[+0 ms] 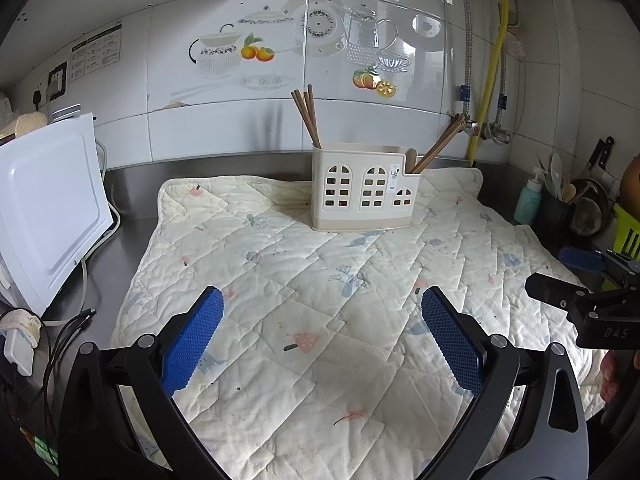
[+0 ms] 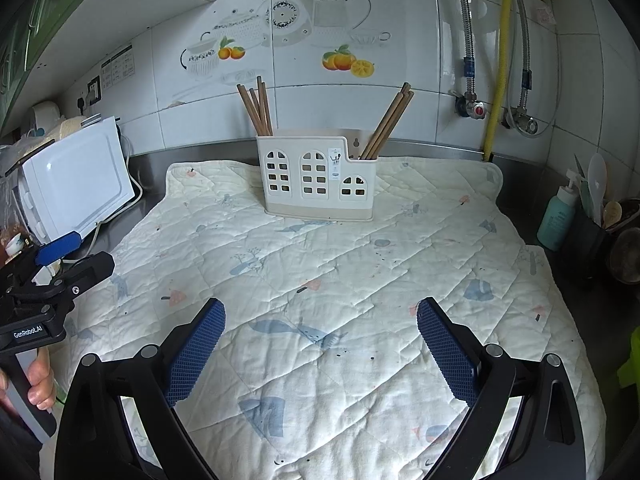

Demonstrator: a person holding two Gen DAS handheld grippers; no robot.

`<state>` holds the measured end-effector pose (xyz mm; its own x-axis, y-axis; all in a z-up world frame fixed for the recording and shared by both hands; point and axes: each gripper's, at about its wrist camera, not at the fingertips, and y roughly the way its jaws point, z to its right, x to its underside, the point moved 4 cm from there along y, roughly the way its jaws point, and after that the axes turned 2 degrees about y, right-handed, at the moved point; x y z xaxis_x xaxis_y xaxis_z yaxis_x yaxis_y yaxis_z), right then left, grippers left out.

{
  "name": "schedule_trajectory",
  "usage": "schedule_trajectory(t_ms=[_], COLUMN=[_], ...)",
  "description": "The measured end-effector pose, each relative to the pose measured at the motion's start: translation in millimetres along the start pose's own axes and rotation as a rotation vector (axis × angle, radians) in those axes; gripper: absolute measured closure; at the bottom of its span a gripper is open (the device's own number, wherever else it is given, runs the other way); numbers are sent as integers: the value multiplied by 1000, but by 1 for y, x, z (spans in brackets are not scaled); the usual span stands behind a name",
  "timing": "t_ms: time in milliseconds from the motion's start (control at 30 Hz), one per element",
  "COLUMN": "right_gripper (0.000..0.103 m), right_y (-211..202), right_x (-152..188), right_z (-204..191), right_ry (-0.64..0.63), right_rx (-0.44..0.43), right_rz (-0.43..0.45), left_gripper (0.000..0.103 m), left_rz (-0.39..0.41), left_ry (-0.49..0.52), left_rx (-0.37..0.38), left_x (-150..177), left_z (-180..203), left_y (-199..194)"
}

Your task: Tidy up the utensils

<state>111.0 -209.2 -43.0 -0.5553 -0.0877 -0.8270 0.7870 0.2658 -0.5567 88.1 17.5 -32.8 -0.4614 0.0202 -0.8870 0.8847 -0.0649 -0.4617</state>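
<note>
A cream utensil holder with arched window cut-outs stands upright at the back of the quilted mat. Brown chopsticks lean out of its left compartment. More chopsticks lean right out of its low right compartment. My left gripper hovers open over the mat's near part, nothing between its blue pads. My right gripper is also open and holds nothing. Each gripper shows at the edge of the other's view.
A white appliance with cables sits left of the mat. On the right stand a teal pump bottle and a dark pot of spoons. Pipes and a yellow hose run down the tiled wall.
</note>
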Motion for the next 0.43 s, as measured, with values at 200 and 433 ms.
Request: schedule_trajectory(t_ms=[200, 433], right_gripper=[10, 10], right_y=[1, 1], right_x=[1, 1], right_z=[0, 0], right_ry=[2, 0], right_rx=[-2, -2], right_rz=[0, 0], left_gripper=[5, 5], left_rz=[-9, -7], left_ry=[7, 6], left_rx=[9, 11], left_x=[-2, -2], left_z=[0, 1], left_y=[1, 1])
